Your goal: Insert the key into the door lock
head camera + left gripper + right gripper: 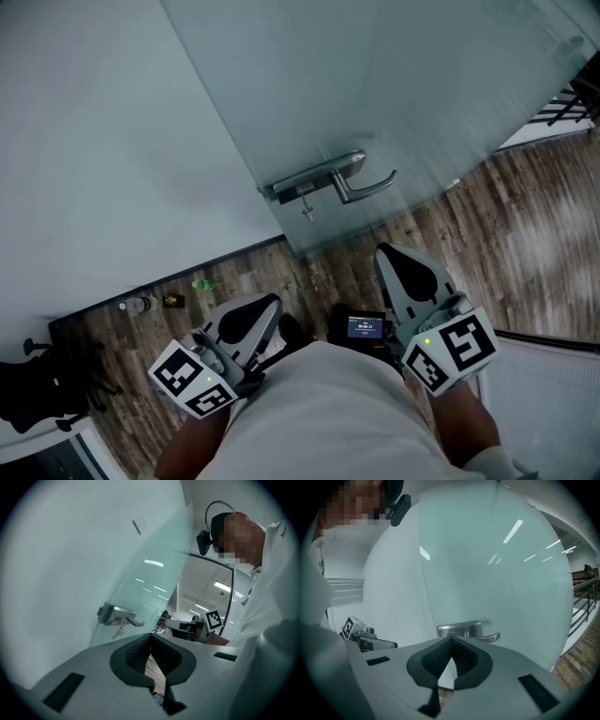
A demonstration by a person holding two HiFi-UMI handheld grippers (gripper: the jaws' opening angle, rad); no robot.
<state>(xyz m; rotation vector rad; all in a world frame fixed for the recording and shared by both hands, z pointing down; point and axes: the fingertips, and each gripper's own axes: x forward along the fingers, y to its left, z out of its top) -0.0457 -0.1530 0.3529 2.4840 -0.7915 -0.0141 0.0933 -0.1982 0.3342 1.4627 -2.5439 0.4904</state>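
A wooden floor (525,234) meets a white wall (103,141). Along the floor's edge by that wall lie 3 small things: a clear bottle (137,305), a brown item (172,301) and a green one (202,284). A black chair base (37,389) stands near the floor's left edge.

Approach to the glass door (422,103). Open air over bare floor (319,281) lies between the lock plate (319,173) and the left gripper (274,302) and right gripper (384,253). Obstacles — lever handle (370,187) projecting beside the plate, key (307,210) hanging beneath it, white wall (112,141) closing the left side.
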